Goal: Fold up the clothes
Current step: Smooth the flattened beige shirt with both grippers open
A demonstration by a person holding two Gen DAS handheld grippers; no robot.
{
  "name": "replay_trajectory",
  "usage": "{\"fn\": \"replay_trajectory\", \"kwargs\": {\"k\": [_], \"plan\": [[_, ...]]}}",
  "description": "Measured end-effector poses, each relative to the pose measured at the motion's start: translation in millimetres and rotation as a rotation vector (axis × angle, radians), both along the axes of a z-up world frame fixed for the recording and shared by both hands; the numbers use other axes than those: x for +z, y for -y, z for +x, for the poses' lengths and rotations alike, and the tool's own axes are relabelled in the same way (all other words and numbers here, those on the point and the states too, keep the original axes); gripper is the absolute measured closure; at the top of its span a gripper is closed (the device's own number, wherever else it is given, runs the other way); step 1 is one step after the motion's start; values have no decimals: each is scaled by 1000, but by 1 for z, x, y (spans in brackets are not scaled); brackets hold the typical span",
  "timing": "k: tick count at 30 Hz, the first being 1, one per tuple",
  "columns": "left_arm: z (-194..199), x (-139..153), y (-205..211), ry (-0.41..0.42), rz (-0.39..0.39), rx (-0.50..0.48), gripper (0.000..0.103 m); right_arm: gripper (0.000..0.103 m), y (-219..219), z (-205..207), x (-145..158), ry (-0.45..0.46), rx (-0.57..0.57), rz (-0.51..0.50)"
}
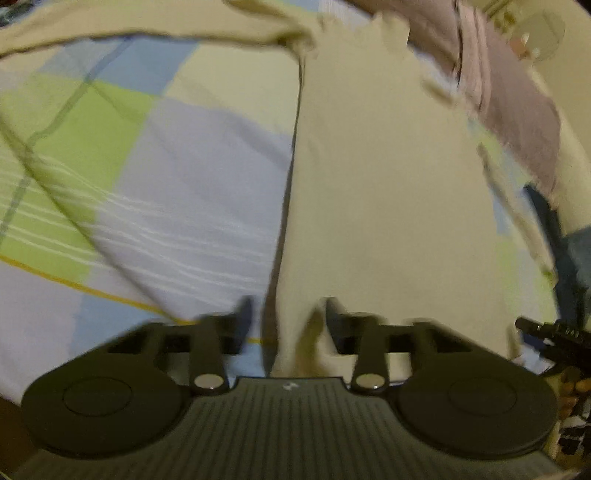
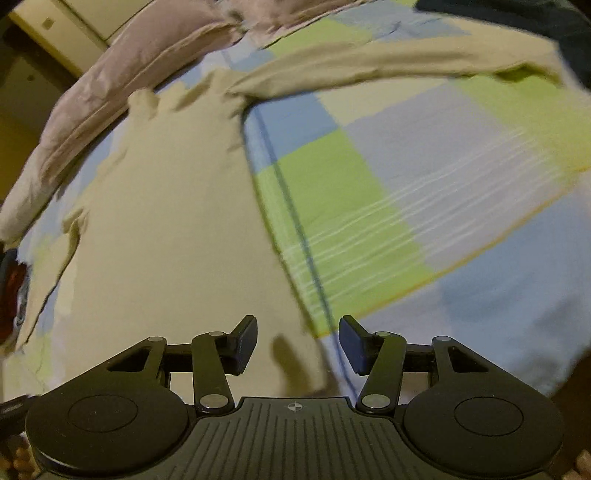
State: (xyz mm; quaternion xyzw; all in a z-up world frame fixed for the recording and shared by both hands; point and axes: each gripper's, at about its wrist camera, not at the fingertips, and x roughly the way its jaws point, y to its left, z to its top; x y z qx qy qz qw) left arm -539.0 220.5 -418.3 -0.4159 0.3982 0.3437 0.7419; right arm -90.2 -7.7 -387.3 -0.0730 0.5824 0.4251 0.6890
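Observation:
A cream long-sleeved shirt (image 1: pixel 384 192) lies flat on the checked bedsheet (image 1: pixel 177 177). In the left wrist view one sleeve (image 1: pixel 147 22) stretches to the upper left. My left gripper (image 1: pixel 288 321) is open over the shirt's near hem, with the hem's left corner between the fingers (image 1: pixel 243 314); this view is blurred. In the right wrist view the shirt (image 2: pixel 166 221) fills the left half and a sleeve (image 2: pixel 369 62) runs to the upper right. My right gripper (image 2: pixel 299 343) is open, its fingers (image 2: pixel 351 343) astride the hem's right corner.
A pinkish-grey quilt (image 1: pixel 517 103) (image 2: pixel 110 74) is bunched along the far side beyond the collar. Dark blue fabric (image 1: pixel 554 229) (image 2: pixel 517 14) lies at the bed's side. The right gripper's tip (image 1: pixel 554 334) shows at the left wrist view's right edge.

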Motion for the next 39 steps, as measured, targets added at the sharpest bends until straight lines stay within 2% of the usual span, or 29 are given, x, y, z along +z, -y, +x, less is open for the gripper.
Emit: {"fn": "replay_trajectory", "kwargs": {"k": [1, 4, 5, 6, 8, 9, 10, 13, 15, 19, 22, 25, 26, 28, 33, 36, 39], "plan": [[1, -1, -1, 1, 4, -1, 102, 102, 4, 0, -3, -8, 7, -19], [1, -6, 0, -17, 10, -3, 99, 101, 13, -2, 2, 51, 35, -57], [0, -9, 3, -56, 5, -2, 94, 101, 15, -2, 2, 44, 36, -76], [-1, -9, 5, -74, 8, -6, 94, 99, 16, -1, 1, 25, 30, -95], [4, 4, 2, -109, 44, -16, 88, 91, 10, 5, 5, 18, 41, -138], [8, 11, -1, -128, 64, -22, 88, 75, 7, 9, 12, 37, 43, -149], [10, 20, -4, -130, 96, -19, 88, 71, 3, 12, 22, 85, 37, -145], [23, 47, -26, -50, 176, 34, 88, 71, -17, 21, 48, 212, 66, -61], [39, 53, -42, 5, 197, 32, 88, 71, -40, 25, 55, 244, 112, 19], [95, 31, -76, 47, 222, -29, 88, 71, -114, 23, 38, 311, 251, 108], [136, 8, -97, 59, 236, -78, 88, 71, -161, 13, 12, 379, 362, 101], [143, -19, -89, -6, 243, -134, 88, 71, -169, -2, -17, 442, 458, 40], [134, -20, -78, -4, 253, -144, 88, 71, -165, -9, -25, 459, 483, 23], [110, -20, -54, 5, 260, -152, 88, 71, -130, -29, -28, 495, 505, 38], [40, -12, 6, -18, 178, -135, 86, 71, -30, -62, -24, 442, 519, -46], [28, 1, 26, -76, 127, -135, 89, 71, -3, -77, -15, 386, 443, -194], [27, 15, 25, -11, 116, -90, 87, 71, -5, -82, 3, 370, 335, -158]]}}
